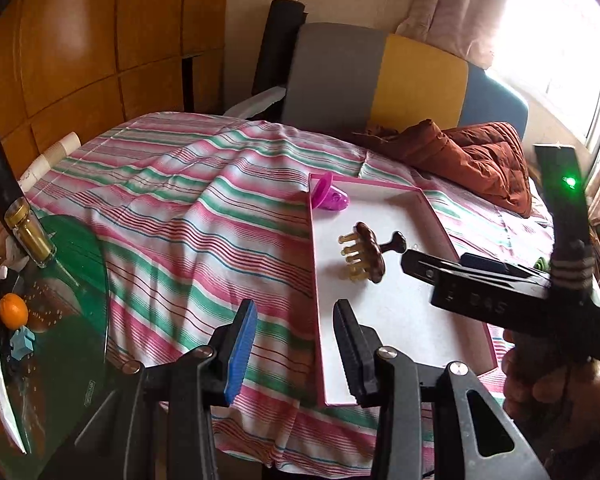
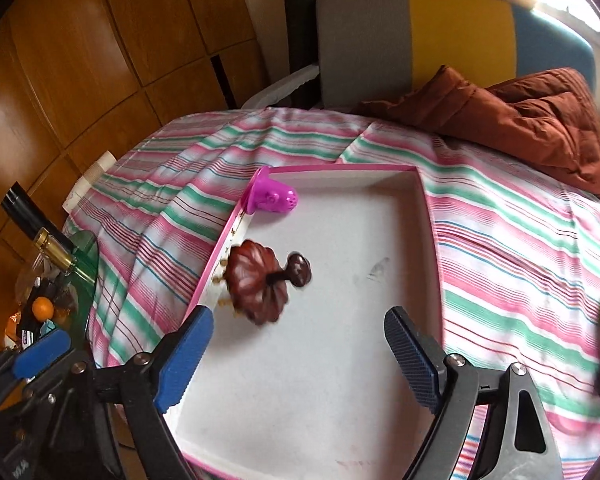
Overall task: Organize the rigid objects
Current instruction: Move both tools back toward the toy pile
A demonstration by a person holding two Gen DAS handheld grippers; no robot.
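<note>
My right gripper [image 2: 296, 356] hangs over the near half of the white tray [image 2: 340, 380], jaws spread wide, nothing between the blue pads. No earlier view to compare.

Brown scalp massager [image 2: 260, 282] lies on the tray floor just ahead of my right gripper's left finger, tipped on its side, prongs toward the tray's left pink wall, knob handle pointing right. It looks blurred in the right wrist view.

Purple plastic piece [image 2: 274, 196] sits farther ahead, in the tray's far left corner, leaning on the rim.

My left gripper [image 1: 296, 344] is partly spread and empty, poised at the tray's near left edge: its right finger over the tray wall, its left finger over the striped cloth [image 1: 180, 208]. The massager lies ahead and slightly right of it.

Rust quilted jacket [image 2: 540, 120] is well beyond the tray, far right. Green glass tabletop [image 1: 72, 280] with an orange [image 1: 13, 310] is off to the left.
</note>
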